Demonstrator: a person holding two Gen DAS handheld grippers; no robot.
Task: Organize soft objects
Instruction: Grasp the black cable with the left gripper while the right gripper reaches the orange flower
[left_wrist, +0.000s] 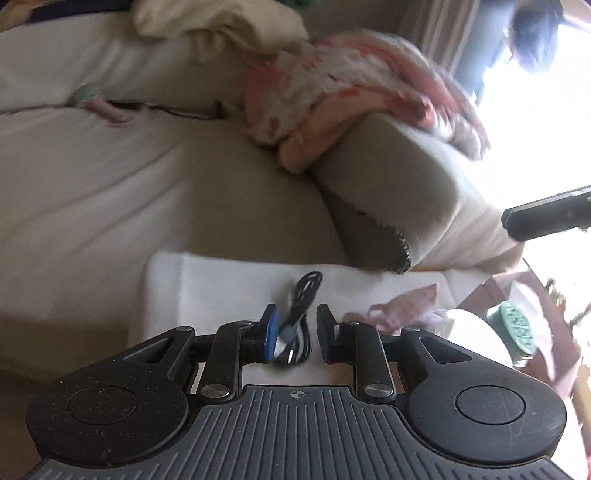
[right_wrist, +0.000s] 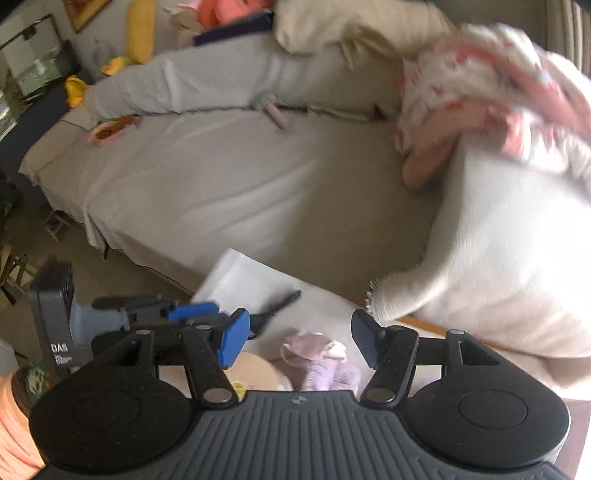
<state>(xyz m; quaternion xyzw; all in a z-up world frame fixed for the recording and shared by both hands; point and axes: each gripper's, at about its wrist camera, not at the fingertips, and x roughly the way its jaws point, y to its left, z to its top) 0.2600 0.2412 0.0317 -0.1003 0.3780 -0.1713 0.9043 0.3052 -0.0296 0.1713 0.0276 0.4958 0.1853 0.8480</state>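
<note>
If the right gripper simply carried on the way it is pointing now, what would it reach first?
Most likely the small lilac soft toy, which sits between the fingers of the right gripper, lying just ahead on the white sheet. The jaws are open and hold nothing. Depth is unclear in this blurred view.

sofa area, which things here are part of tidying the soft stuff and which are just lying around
Belongs to the job:
pink patterned blanket
cream cloth
white cushion
lilac plush toy

Just lying about:
black cable
white sheet
green-lidded jar

Pink patterned blanket (right_wrist: 491, 96) motion-blurred, white pillow (right_wrist: 509, 258) cut off right
</note>
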